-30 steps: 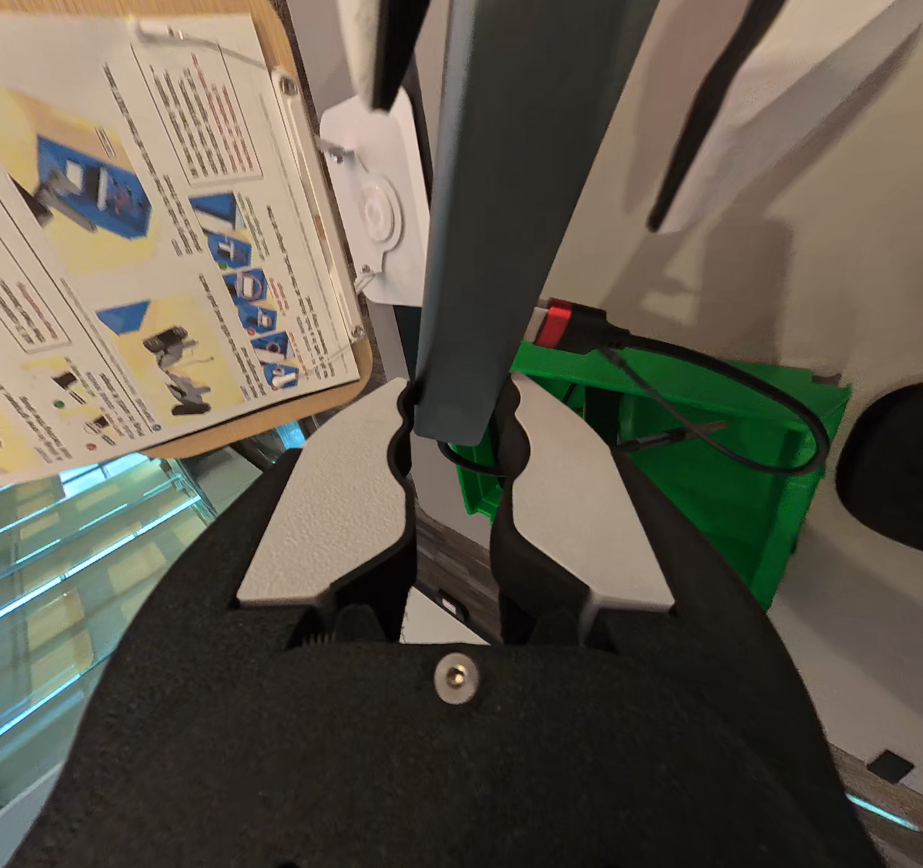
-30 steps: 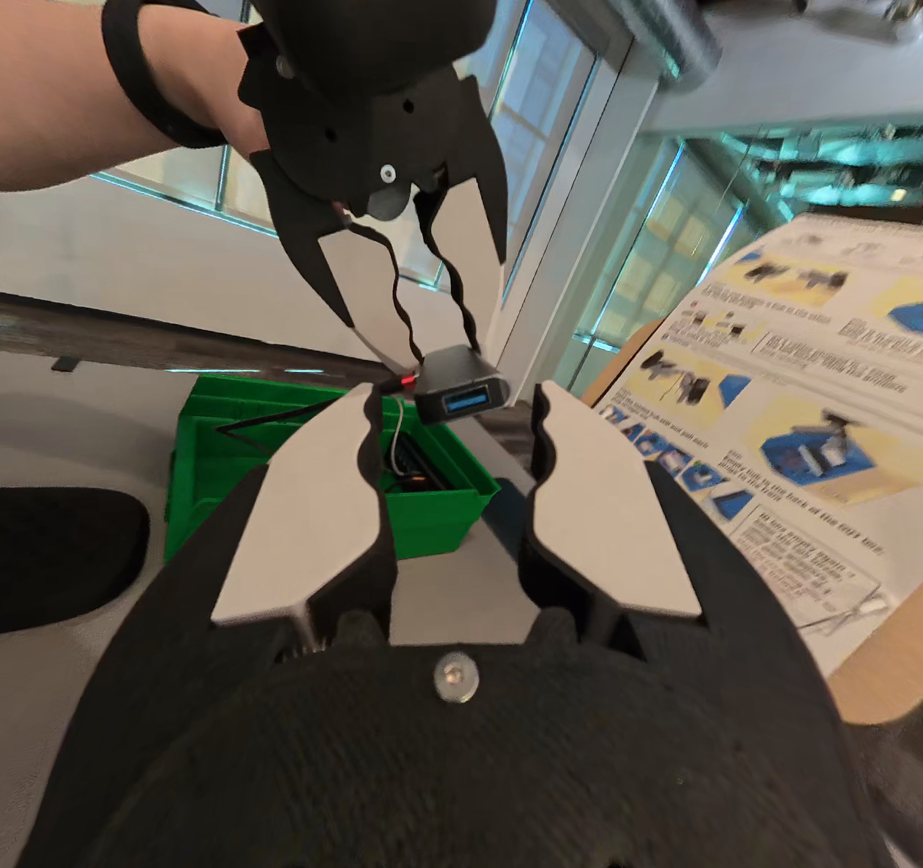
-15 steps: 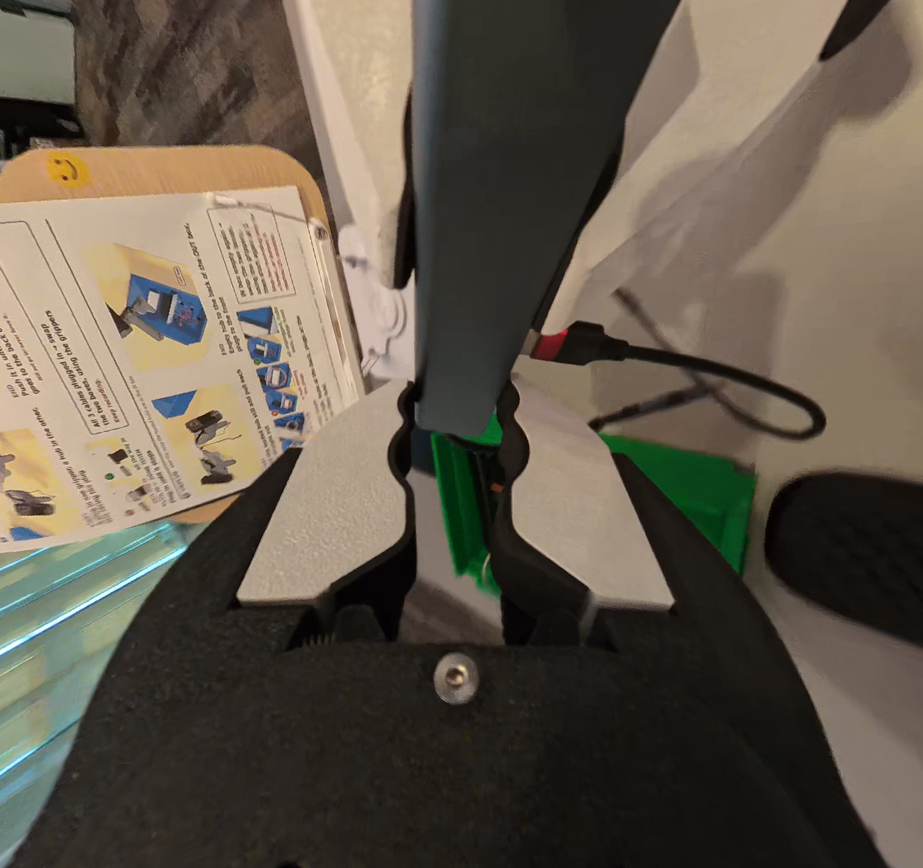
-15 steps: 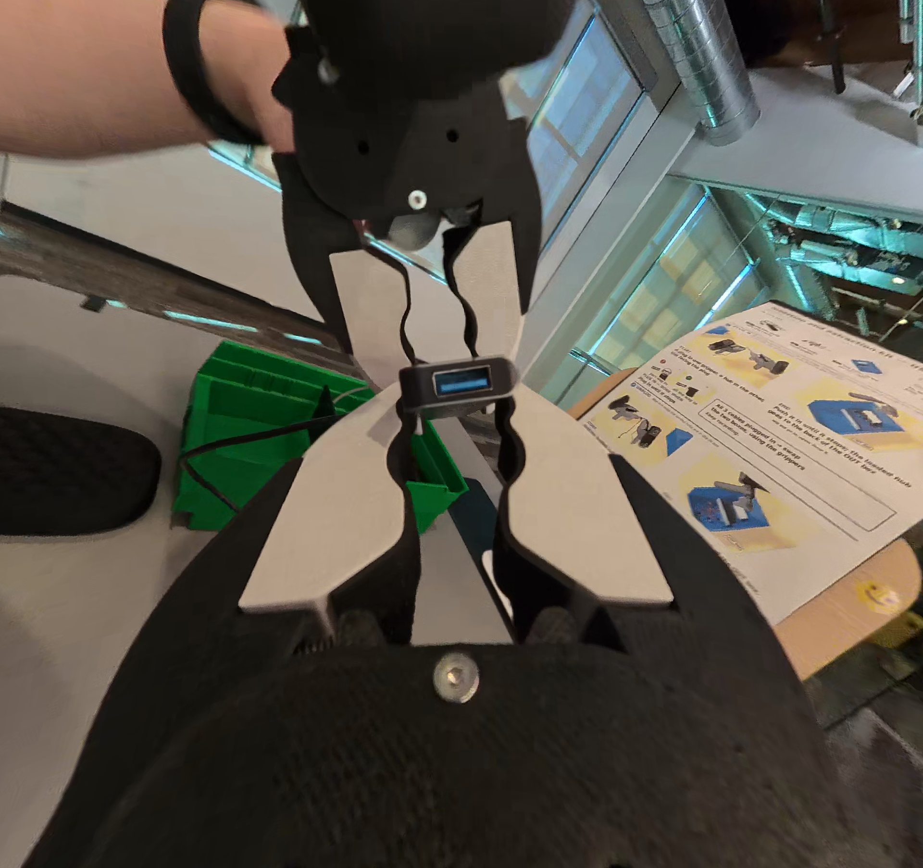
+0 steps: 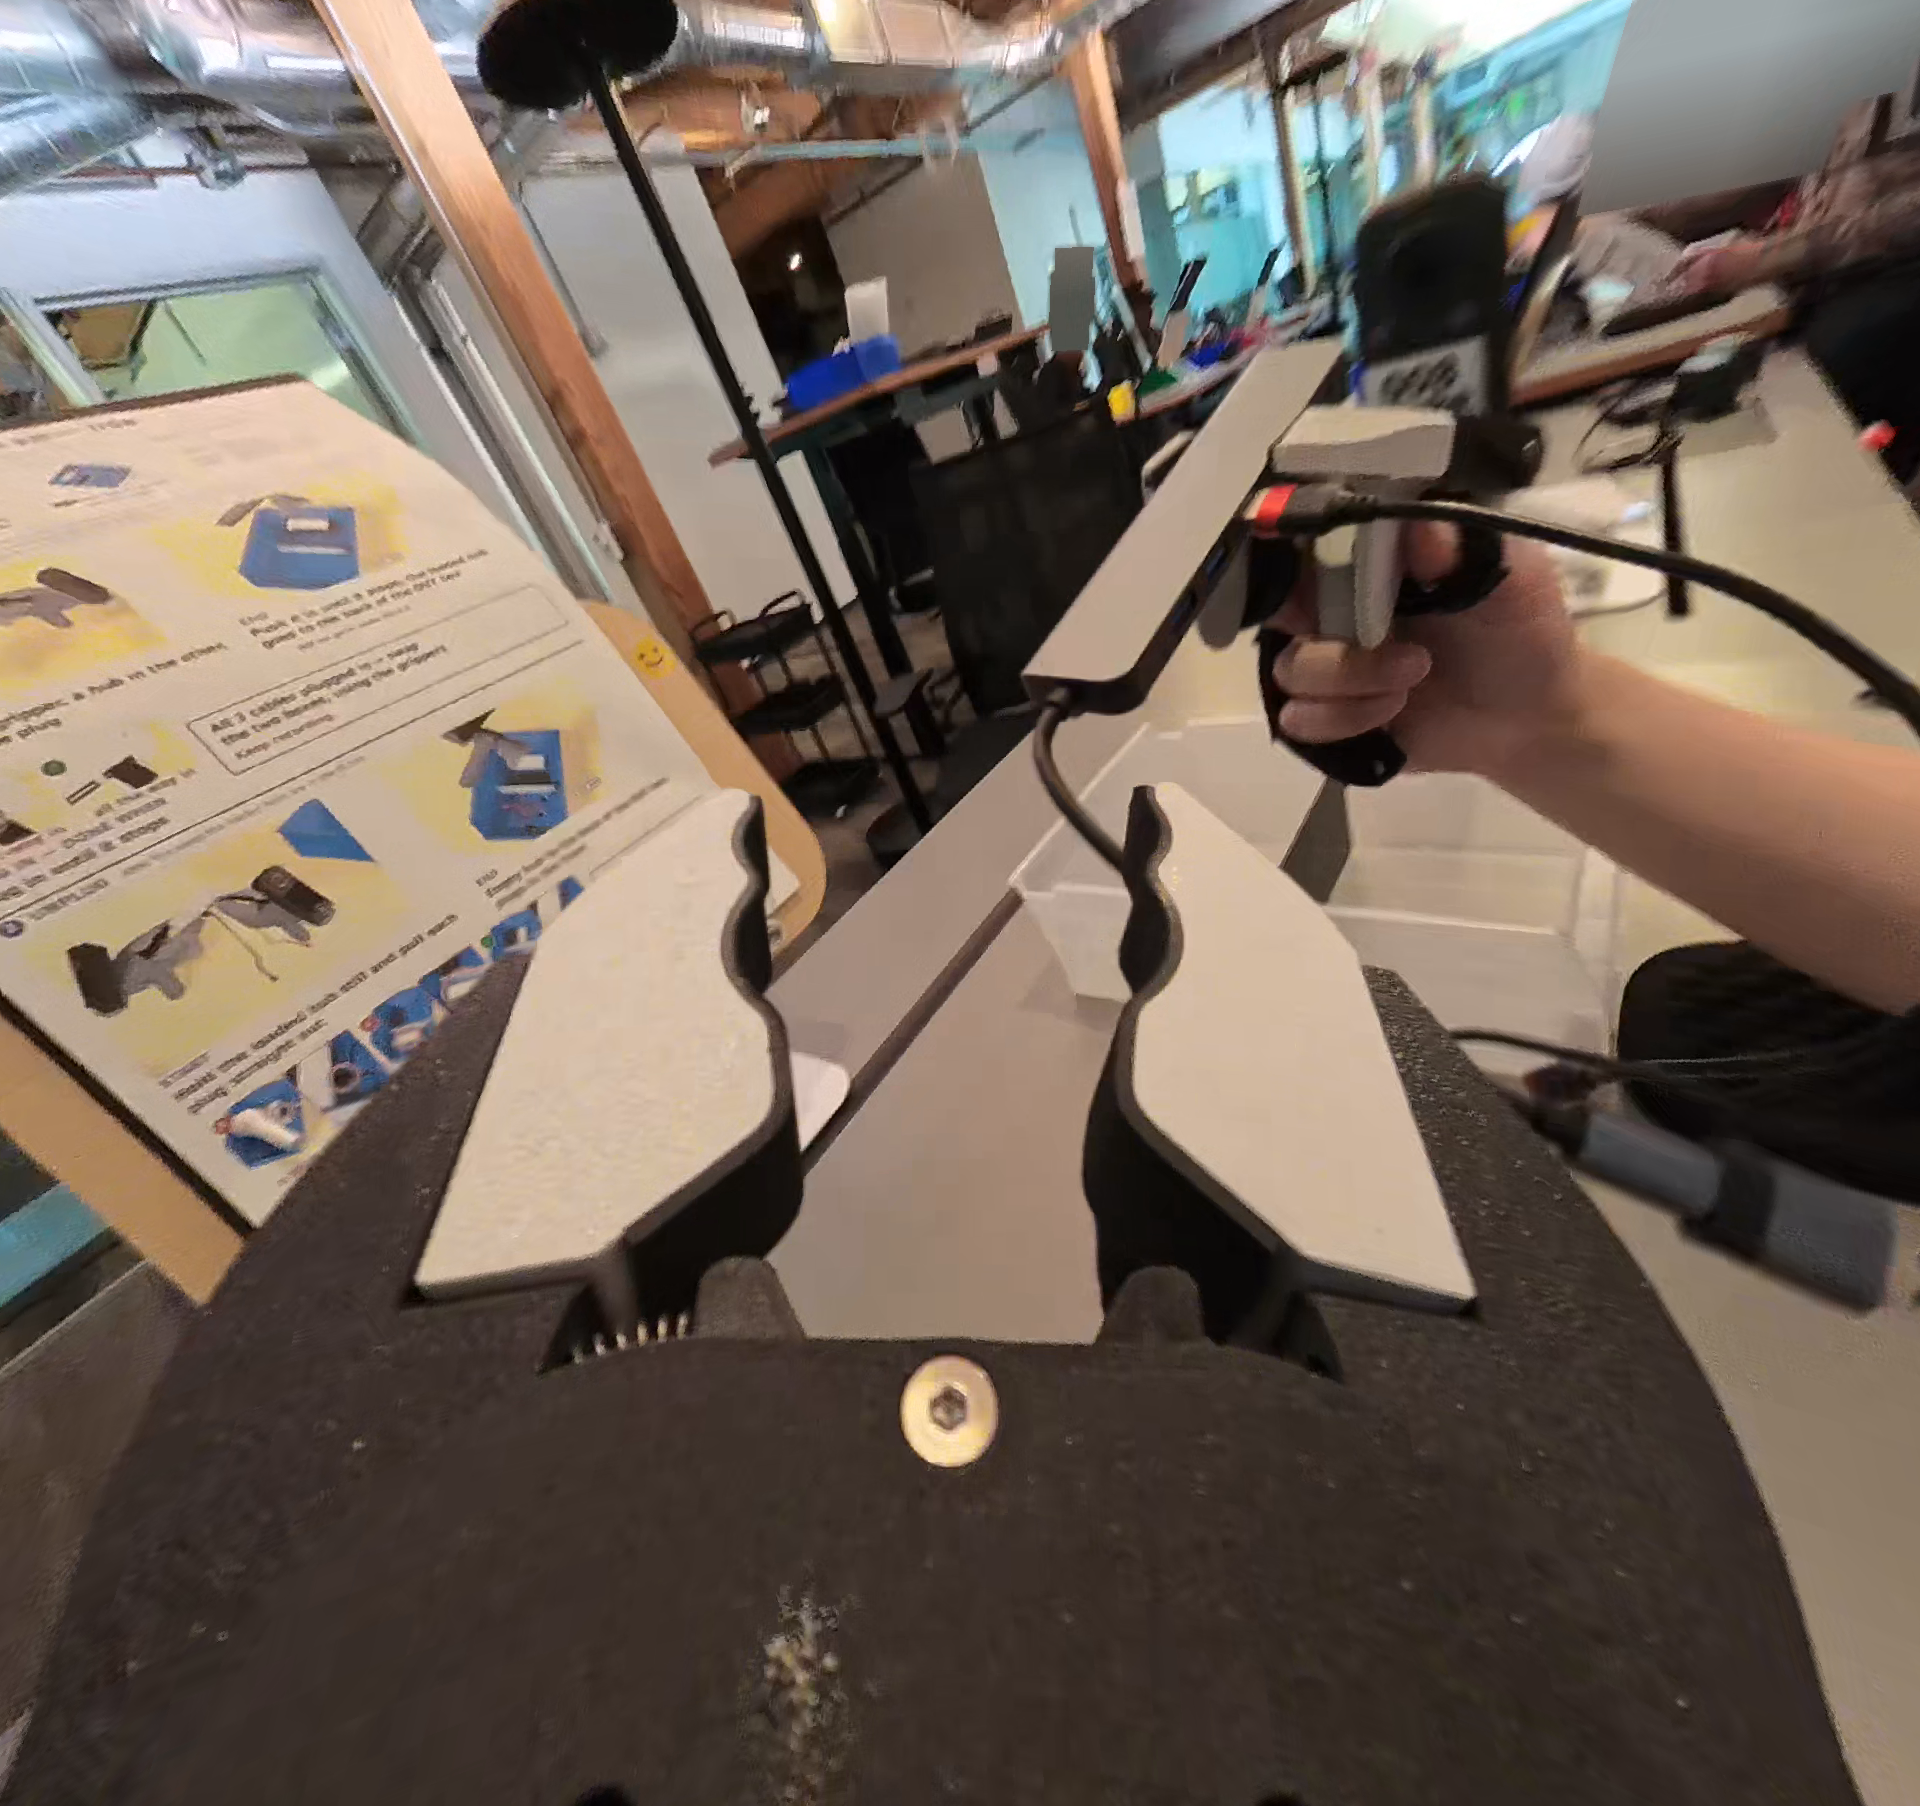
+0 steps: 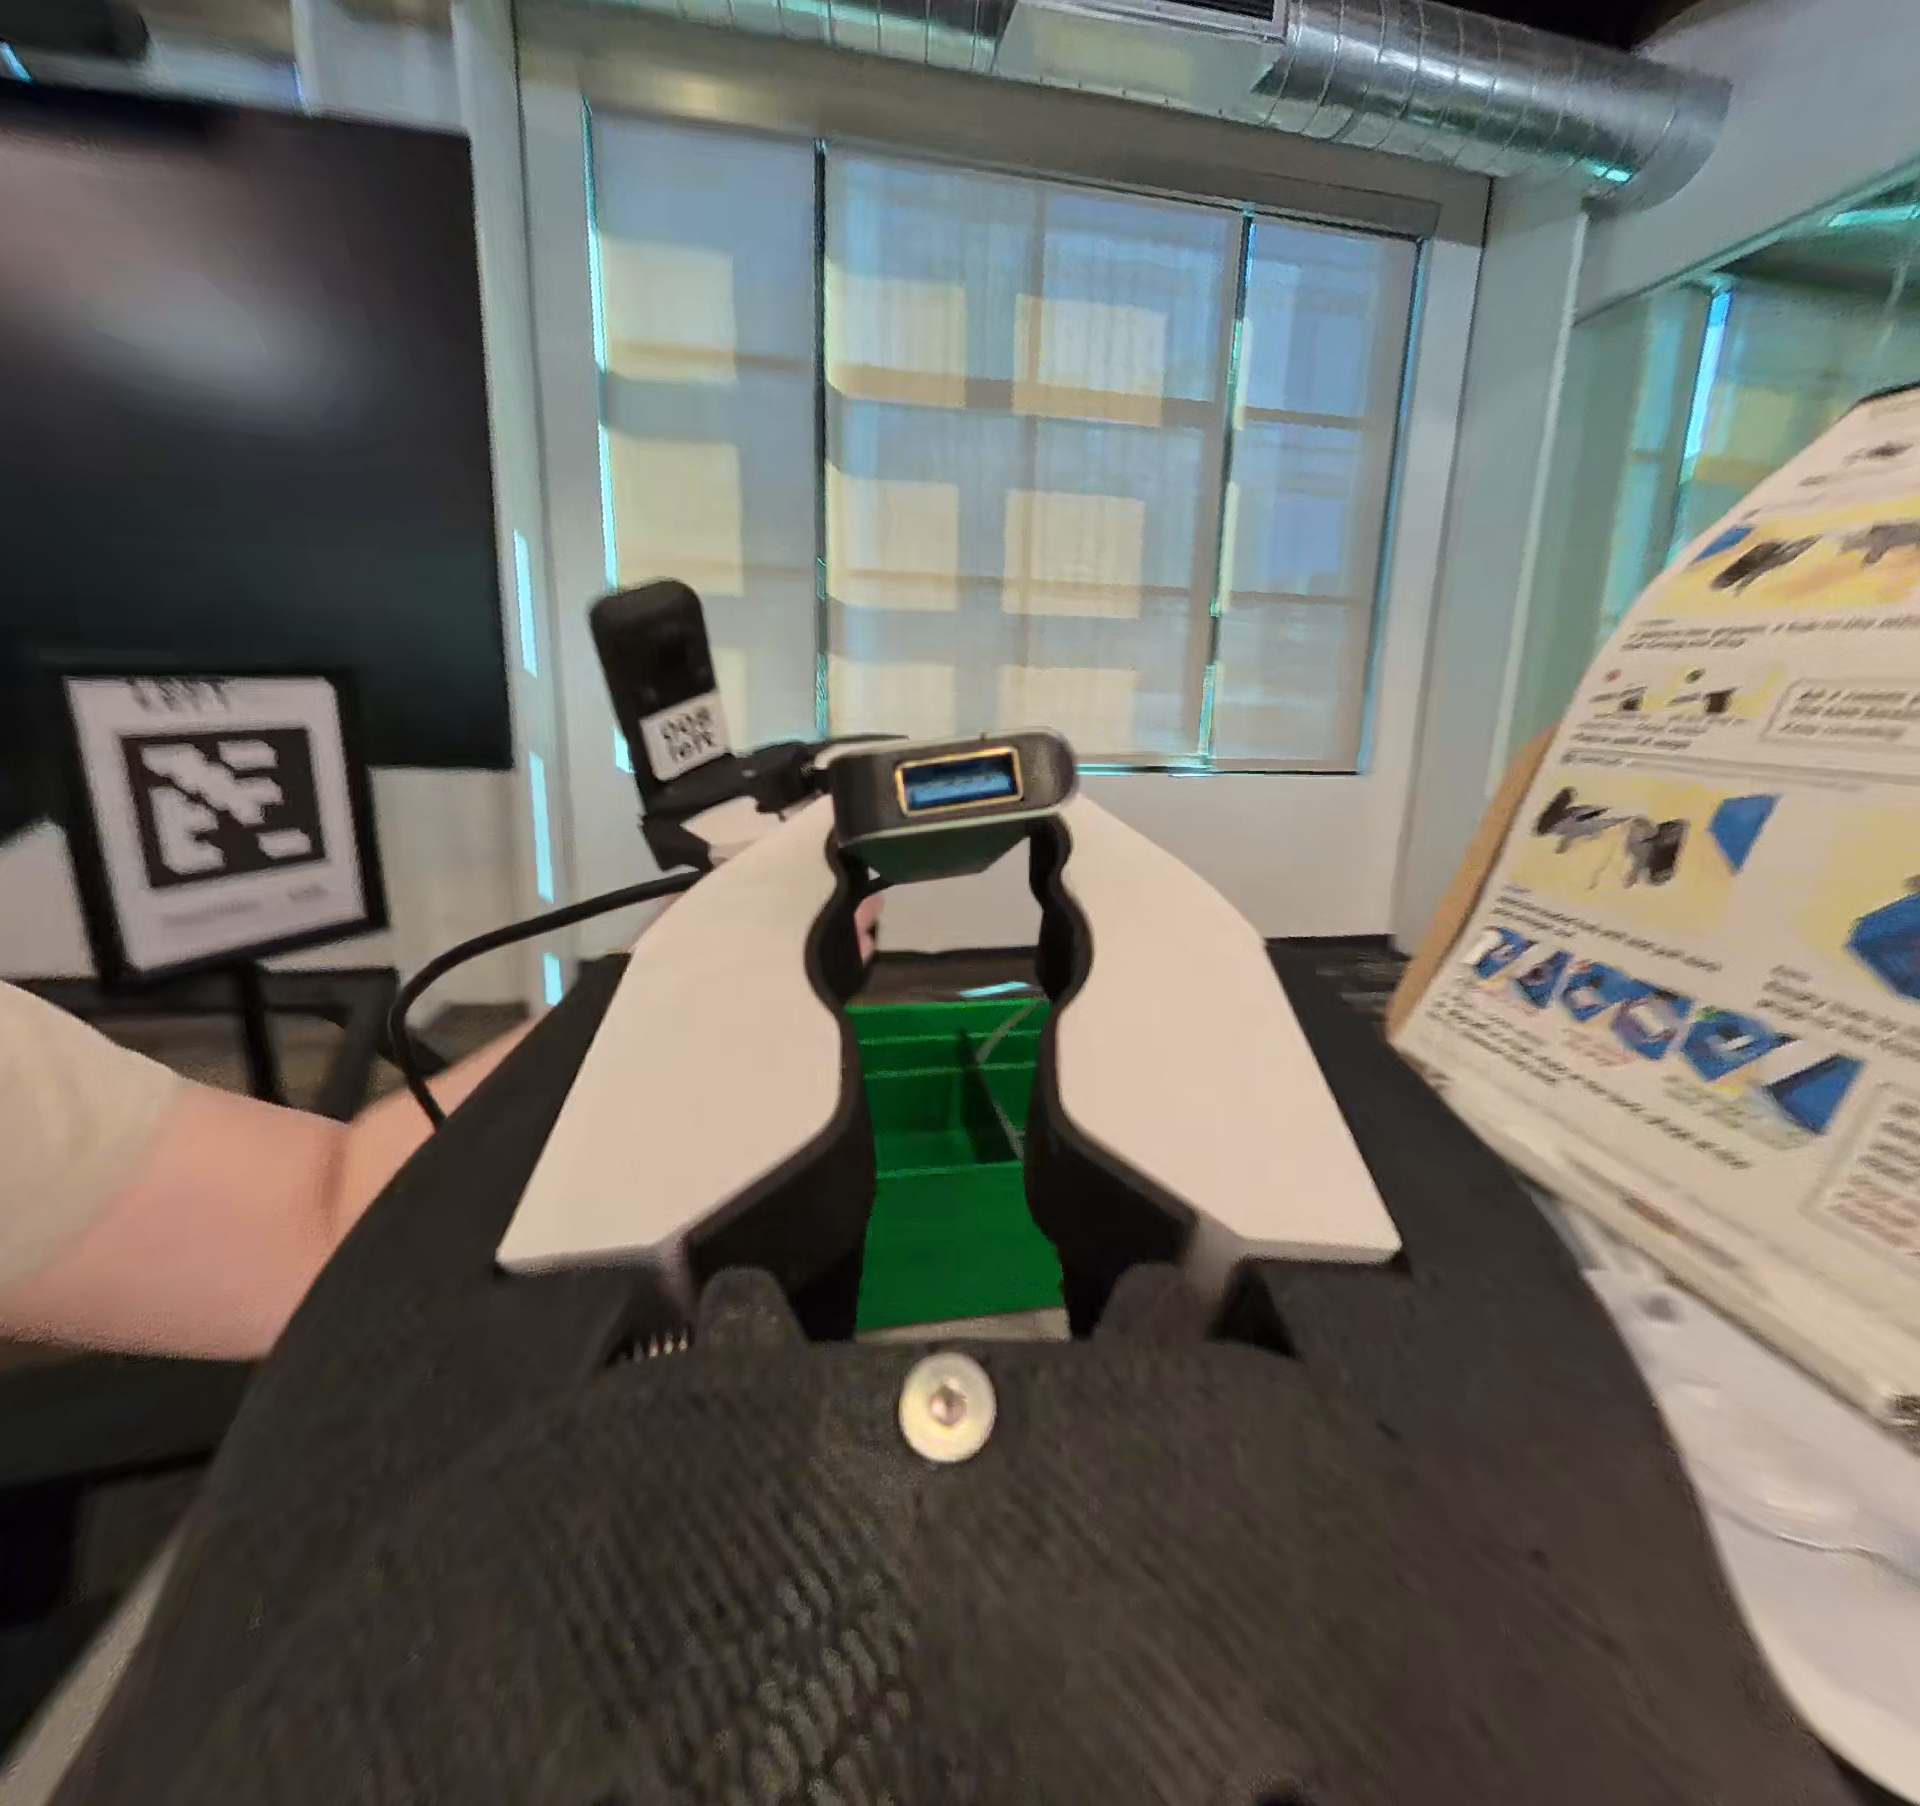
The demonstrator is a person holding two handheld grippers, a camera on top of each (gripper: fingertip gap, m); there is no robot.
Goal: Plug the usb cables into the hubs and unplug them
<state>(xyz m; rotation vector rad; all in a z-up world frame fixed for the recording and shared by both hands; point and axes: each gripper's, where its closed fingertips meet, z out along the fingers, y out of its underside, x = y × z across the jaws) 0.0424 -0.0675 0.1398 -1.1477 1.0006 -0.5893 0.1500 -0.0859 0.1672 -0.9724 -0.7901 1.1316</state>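
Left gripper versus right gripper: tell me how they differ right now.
The left gripper has its jaws wide apart; the right gripper has them closed on the grey hub. The left gripper holds nothing; the right gripper carries the hub in the air. Both have white plates on black bodies.

Two grippers show: the left gripper (image 5: 945, 883) and the right gripper (image 6: 948, 883). One grey hub (image 5: 1174, 551) is in view, with one black cable (image 5: 1558, 535) with a red collar plugged into its side and one short lead (image 5: 1070, 800) hanging from its end. One green bin (image 6: 951, 1154) sits on the worktop. One instruction sheet (image 5: 291, 717) stands on one wooden board (image 5: 727, 717). One clear tub (image 5: 1455, 883) sits below. One black-and-white marker sign (image 6: 218, 811) stands apart.
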